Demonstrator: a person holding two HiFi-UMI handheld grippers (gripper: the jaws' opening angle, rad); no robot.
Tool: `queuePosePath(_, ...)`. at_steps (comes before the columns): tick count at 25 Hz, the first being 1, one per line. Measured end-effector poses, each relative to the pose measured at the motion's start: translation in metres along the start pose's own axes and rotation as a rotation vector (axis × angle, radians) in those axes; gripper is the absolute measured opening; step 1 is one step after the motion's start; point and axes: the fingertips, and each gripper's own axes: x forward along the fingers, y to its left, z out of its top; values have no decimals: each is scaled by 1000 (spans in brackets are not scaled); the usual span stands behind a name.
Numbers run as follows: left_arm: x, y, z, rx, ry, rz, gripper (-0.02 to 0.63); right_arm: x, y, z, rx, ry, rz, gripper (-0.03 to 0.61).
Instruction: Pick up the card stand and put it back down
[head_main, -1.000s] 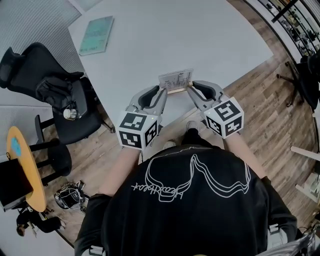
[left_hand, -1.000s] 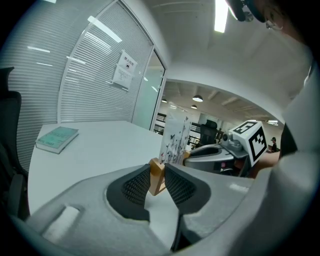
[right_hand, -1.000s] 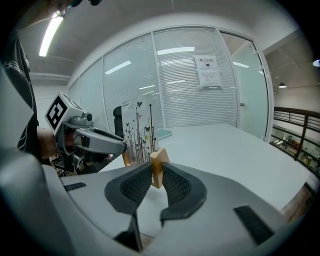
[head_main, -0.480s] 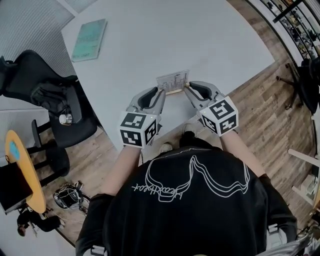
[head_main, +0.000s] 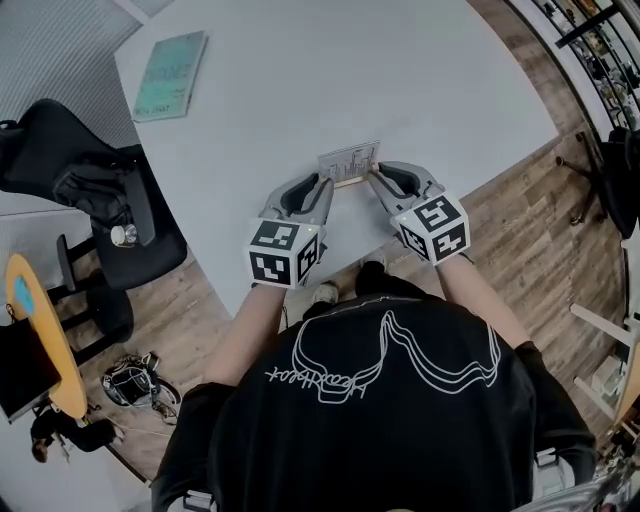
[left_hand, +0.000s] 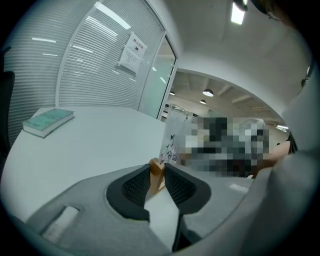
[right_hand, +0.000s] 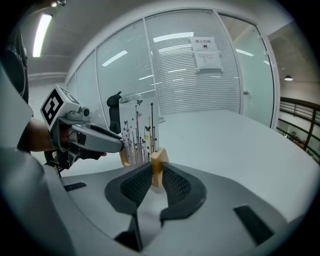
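The card stand (head_main: 350, 164) is a small wooden bar that holds an upright white card printed with black stems and butterflies. It is near the front edge of the white table (head_main: 300, 80). My left gripper (head_main: 327, 190) is shut on the bar's left end (left_hand: 156, 171). My right gripper (head_main: 374, 179) is shut on the bar's right end (right_hand: 158, 166). In the right gripper view the card (right_hand: 139, 133) stands behind the jaws, and the left gripper (right_hand: 119, 146) reaches in from the left. Whether the bar touches the table I cannot tell.
A teal book (head_main: 165, 74) lies at the table's far left corner and also shows as the book (left_hand: 48, 121). A black office chair (head_main: 92, 192) stands left of the table, and a round orange side table (head_main: 42, 345) further left. Glass walls with blinds stand beyond the table.
Both grippers keep hold of the stand's ends. Their marker cubes have shifted slightly toward the table. The stand stays in about the same place.
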Motion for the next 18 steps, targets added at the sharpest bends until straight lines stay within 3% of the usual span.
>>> queuePosePath(18,32,15,-29,-20,62,14,97,27,-15,-34,30,93,14,71)
